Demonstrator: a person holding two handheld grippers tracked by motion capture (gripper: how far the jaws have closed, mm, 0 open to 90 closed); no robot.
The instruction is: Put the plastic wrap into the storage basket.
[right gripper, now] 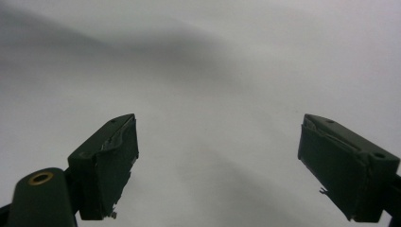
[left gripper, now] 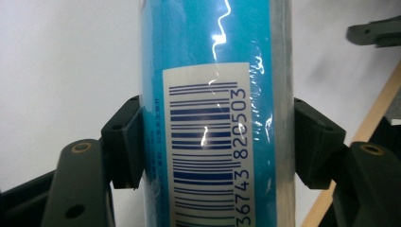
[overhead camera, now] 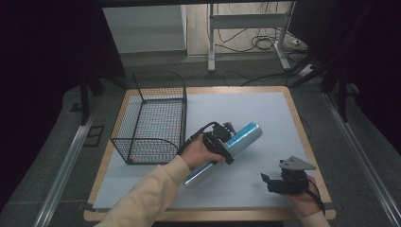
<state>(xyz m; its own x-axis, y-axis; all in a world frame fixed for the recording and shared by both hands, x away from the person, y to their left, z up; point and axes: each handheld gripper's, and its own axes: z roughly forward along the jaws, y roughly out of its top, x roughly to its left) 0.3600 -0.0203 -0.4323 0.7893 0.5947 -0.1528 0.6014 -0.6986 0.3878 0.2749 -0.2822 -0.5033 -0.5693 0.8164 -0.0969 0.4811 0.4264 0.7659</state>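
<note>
- Where the high view looks down, a desk (overhead camera: 293, 111) with a pale wooden edge carries a light grey mat (overhead camera: 246, 109) over nearly its whole top.
- Wire basket (overhead camera: 151, 118): black mesh, open at the top, standing on the far left part of the mat.
- Blue tube (overhead camera: 236, 142): a glossy cylinder wrapped in clear film, lying slantwise near the desk's middle, just right of the basket, its far end pointing to the far right. A white barcode label (left gripper: 208, 146) shows on its side in the left gripper view.
- Left gripper (overhead camera: 222, 142): held by the left hand (overhead camera: 198, 153) in a cream sleeve (overhead camera: 146, 194); jaws closed on the tube from both sides, pads pressed to the film.
- Right gripper (overhead camera: 283, 182): near right corner of the desk, held by the right hand (overhead camera: 305, 201), a grey three-cornered plate on top; jaws spread wide with only bare mat between them, well apart from the tube.
- Room: grey floor around the desk, metal rails (overhead camera: 66, 165) running along both sides, dark curtains left and right.
- Far side: a white metal frame (overhead camera: 246, 23) on legs, with black cables (overhead camera: 265, 42) looped on the floor beneath it.
</note>
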